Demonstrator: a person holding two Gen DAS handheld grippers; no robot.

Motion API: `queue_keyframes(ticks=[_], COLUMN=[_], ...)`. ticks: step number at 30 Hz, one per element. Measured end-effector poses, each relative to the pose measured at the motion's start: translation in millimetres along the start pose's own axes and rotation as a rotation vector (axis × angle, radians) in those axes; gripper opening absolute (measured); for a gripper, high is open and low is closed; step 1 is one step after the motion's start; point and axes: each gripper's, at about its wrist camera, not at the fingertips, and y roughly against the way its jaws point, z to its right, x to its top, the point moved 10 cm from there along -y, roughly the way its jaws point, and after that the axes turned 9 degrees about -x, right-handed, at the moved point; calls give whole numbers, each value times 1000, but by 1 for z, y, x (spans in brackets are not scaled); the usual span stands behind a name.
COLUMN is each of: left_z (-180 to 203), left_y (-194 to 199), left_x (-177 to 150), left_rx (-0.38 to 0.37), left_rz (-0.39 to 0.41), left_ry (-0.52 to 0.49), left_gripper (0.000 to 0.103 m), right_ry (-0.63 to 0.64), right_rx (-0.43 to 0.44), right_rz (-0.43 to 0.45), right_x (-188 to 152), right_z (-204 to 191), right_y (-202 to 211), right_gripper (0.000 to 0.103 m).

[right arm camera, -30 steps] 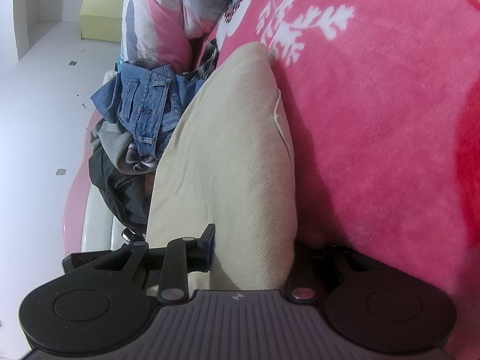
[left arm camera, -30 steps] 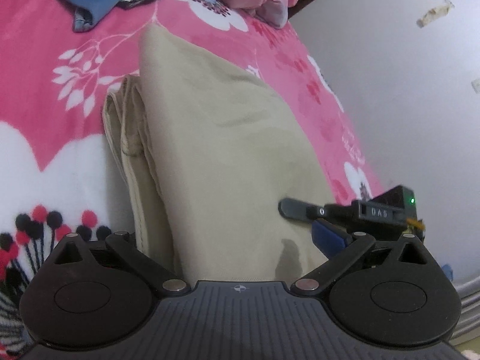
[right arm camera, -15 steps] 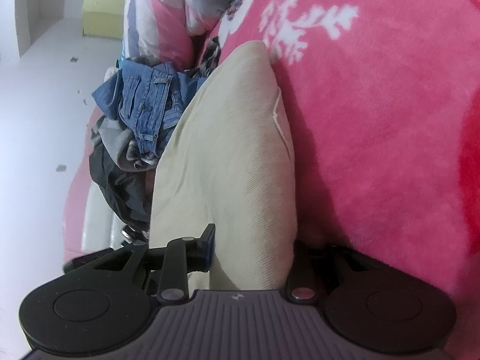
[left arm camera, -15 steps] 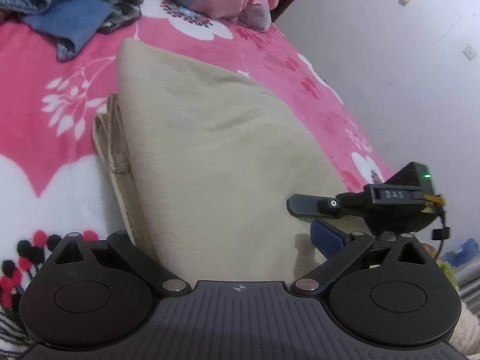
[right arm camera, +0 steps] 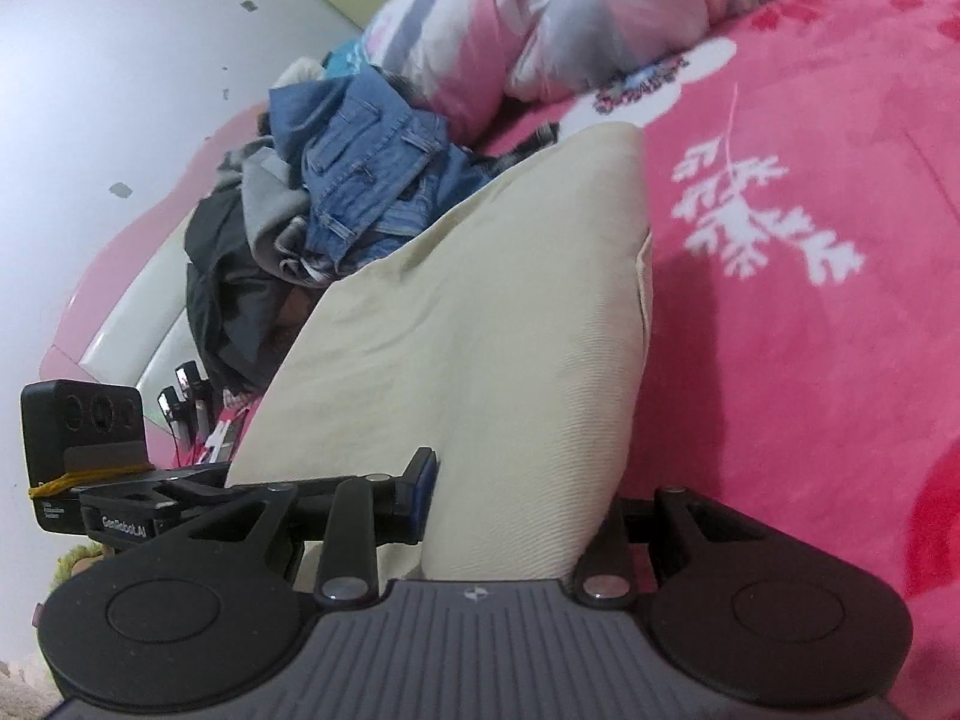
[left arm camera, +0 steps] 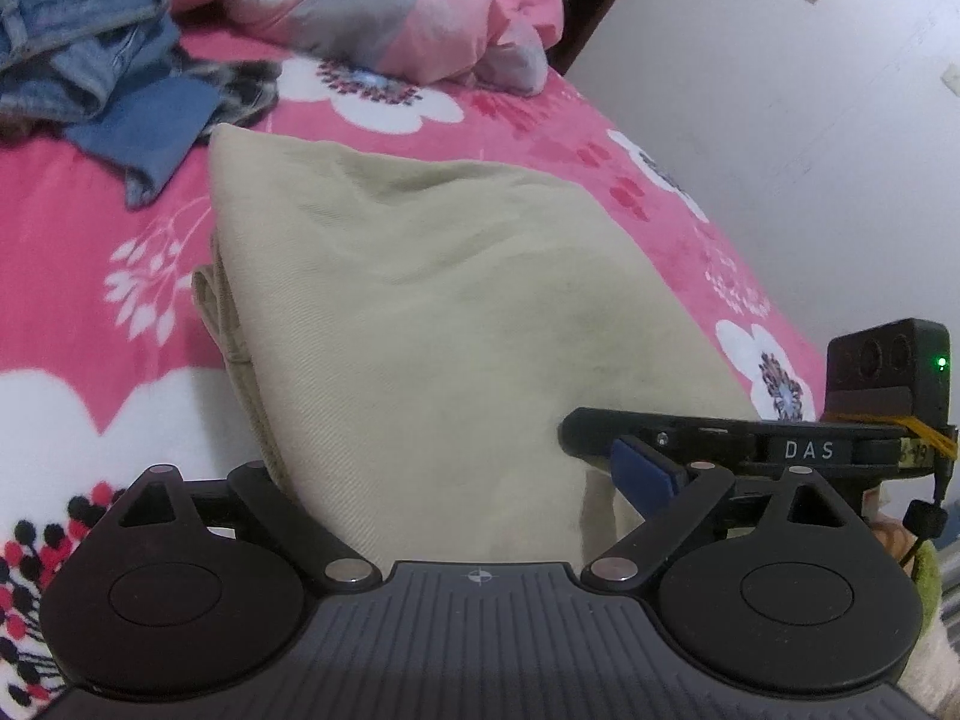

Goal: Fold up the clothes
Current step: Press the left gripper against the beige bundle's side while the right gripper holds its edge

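**Beige garment caught between both claws on the pink bed**

So the folded beige garment (left arm camera: 456, 324) is lying on the pink floral blanket (left arm camera: 90, 228), and its near end is running right down between the fingers of both claws. The left gripper (left arm camera: 456, 480) is spread wide with its jaws closing, the cloth sitting in the gap; its left finger is hiding behind the fabric edge, so I can't tell if the pads are pressing. The right gripper (right arm camera: 516, 510) is set narrow and pinching the garment's near edge, blue pad (right arm camera: 423, 483) touching the cloth. A heap of denim clothes (right arm camera: 366, 168) is lying just past the garment's far end, with a pink quilt (left arm camera: 384, 6) bunching behind it.
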Motion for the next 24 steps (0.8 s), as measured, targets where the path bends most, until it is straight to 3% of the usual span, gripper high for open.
queue_keyframes(ticks=[10, 24], left_z=[52, 116], left_y=[-50, -130], left_x=[-4, 15], left_rx=[-32, -145], left_rz=[-92, -176], left_ry=[-99, -146], left_gripper=[94, 94], right_ry=[-29, -114], right_rx=[-53, -169], right_rz=[99, 139], right_x=[1, 18], right_z=[46, 128], right_y=[45, 98], right_gripper=[31, 31])
